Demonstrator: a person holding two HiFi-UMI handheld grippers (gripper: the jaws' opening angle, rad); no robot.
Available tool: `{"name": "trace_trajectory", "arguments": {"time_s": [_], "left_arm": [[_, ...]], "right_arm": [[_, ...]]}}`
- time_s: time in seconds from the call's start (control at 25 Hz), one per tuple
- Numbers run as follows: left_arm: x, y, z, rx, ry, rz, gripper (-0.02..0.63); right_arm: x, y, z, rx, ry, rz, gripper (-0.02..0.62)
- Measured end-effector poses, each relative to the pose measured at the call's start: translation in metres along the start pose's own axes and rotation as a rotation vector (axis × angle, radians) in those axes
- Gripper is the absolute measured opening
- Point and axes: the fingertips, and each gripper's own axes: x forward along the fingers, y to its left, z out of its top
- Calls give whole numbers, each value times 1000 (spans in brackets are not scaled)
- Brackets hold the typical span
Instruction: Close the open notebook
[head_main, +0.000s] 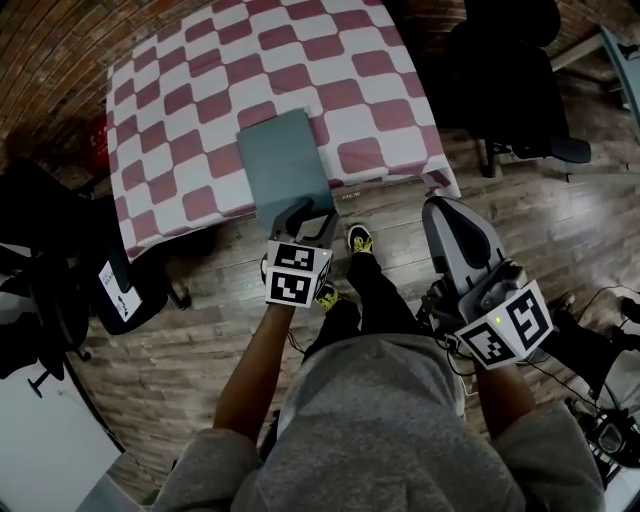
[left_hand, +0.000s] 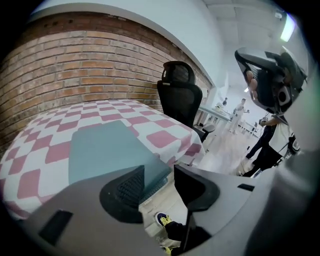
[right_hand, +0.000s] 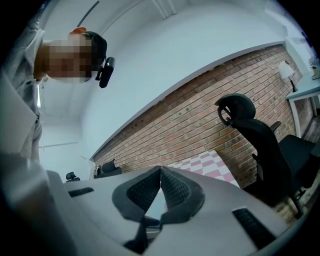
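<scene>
A grey-green notebook (head_main: 285, 160) lies flat with its cover shut on the red-and-white checked table (head_main: 200, 110), its near end reaching the table's front edge. My left gripper (head_main: 308, 212) hangs just in front of that near end, pointing down and forward, jaws open with nothing pressed between them. In the left gripper view the notebook (left_hand: 105, 145) fills the space ahead of the gripper (left_hand: 159, 182), its near corner beside the left pad. My right gripper (head_main: 440, 205) is off to the right over the floor, away from the table. In its own view the gripper (right_hand: 160, 172) has its pads together, empty.
A black office chair (head_main: 510, 80) stands right of the table, and is also seen as the chair (left_hand: 180, 95) and the chair (right_hand: 255, 135). More dark chairs (head_main: 40, 260) crowd the left. My shoe (head_main: 360, 238) rests on the wooden floor below the table edge. A brick wall (left_hand: 75, 65) backs the table.
</scene>
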Motion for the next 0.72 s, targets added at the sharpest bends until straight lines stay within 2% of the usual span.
{"name": "trace_trajectory", "arguments": {"time_s": [0.12,0.32,0.52,0.64,0.72], "left_arm": [[5,-2,-4,-35,22,-31,198],[4,4,-1,-119,-8,-33,196],[-11,4,11,-131,-50,-21,196],[-31,4,23,-134,-92,4,191],[-50,9,31,-140,-124,52,154]], "right_arm": [[0,-3,-1,-2,5,-9,28],[0,-7,-4,-10,18,-23,28],[0,-6,-4,-25,32,-27,28],[2,-3,-1,-40,38,-21,28],[2,1,2,-51,40,-15,28]]}}
